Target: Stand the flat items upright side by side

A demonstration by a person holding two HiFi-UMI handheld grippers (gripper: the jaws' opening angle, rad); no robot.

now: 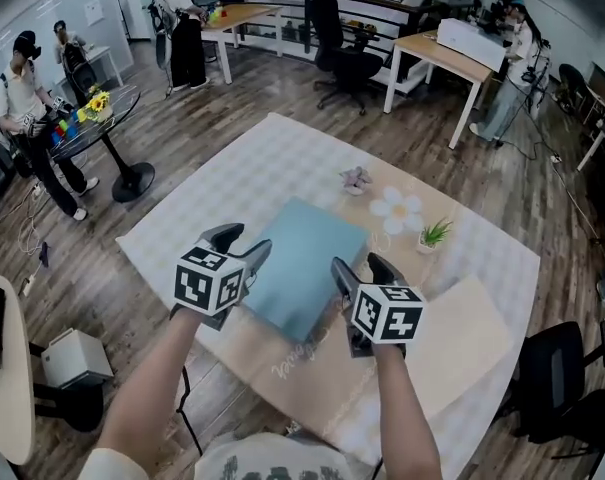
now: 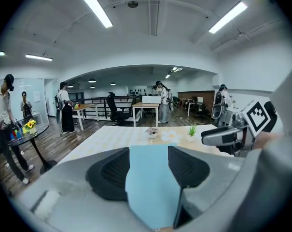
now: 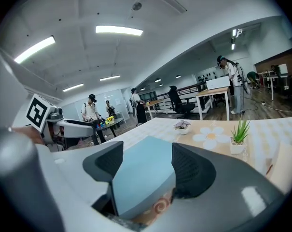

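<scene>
A light blue flat item (image 1: 304, 253) lies flat on the table, its near part over a tan mat (image 1: 462, 338). My left gripper (image 1: 244, 246) is at its left near edge and my right gripper (image 1: 360, 270) at its right near edge. In the left gripper view the open jaws (image 2: 148, 166) frame the blue item (image 2: 150, 182), whose near corner sits low between them. In the right gripper view the blue item (image 3: 141, 178) shows a thick corner under the open gripper (image 3: 146, 166). No pad visibly presses on it. The other hand's gripper shows in each gripper view (image 2: 232, 134) (image 3: 63, 127).
Beyond the blue item, on the checked tablecloth (image 1: 272, 163), stand a small potted plant (image 1: 433, 236), a flower-shaped coaster (image 1: 397, 209) and a small grey pot (image 1: 356, 179). A round table (image 1: 102, 118), desks, office chairs and several people are around.
</scene>
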